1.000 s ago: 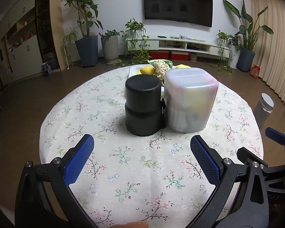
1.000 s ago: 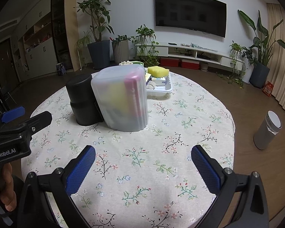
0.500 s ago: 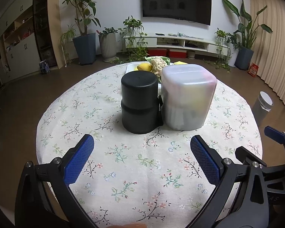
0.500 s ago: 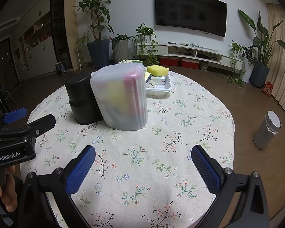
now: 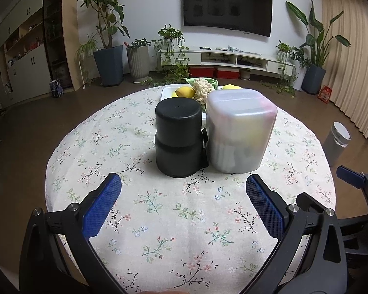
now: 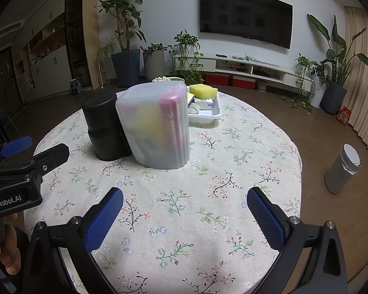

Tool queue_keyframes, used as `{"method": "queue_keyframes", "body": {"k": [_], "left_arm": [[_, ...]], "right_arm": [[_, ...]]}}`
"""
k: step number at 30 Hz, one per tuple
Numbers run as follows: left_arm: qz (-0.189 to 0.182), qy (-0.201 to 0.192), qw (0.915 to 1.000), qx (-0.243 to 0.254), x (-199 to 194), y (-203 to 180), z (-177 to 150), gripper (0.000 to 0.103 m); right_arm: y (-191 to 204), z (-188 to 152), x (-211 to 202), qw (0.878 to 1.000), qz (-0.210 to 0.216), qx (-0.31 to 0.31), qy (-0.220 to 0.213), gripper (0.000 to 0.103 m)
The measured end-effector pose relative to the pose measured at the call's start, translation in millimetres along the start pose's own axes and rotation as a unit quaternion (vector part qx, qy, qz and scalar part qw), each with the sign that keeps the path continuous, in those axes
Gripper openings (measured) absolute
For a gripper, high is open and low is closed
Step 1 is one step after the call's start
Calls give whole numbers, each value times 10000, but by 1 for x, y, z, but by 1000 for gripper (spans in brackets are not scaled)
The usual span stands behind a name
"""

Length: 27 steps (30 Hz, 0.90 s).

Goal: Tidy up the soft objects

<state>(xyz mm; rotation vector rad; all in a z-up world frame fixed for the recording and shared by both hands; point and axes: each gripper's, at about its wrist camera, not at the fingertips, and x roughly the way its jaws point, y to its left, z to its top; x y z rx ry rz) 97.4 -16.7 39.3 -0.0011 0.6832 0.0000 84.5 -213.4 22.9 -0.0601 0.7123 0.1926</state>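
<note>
Both grippers, left gripper (image 5: 183, 197) and right gripper (image 6: 184, 207), remain spread and empty; containers (image 5: 240, 132) loom slightly nearer than before, nothing grasped yet.

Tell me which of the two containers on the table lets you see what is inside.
The frosted plastic container, on the right of the pair. Yellow and pink shapes show through its cloudy wall. The black container touching it on the left is opaque.

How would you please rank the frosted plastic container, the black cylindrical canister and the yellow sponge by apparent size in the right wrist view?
1. Frosted translucent plastic container, largest.
2. Black cylindrical canister, smaller and partly hidden behind the container.
3. Yellow rectangular sponge, smallest, though it lies farther from the camera in the white tray, which shrinks it.
</note>
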Motion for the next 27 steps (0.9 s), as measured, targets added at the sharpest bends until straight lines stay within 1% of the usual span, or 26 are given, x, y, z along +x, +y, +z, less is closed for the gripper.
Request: {"method": "queue_keyframes", "body": {"k": [27], "left_arm": [[-7,-45,10000,-21,-2,-3,1,103]], "right_arm": [[2,3,-1,10000,2,-32,4,103]]}}
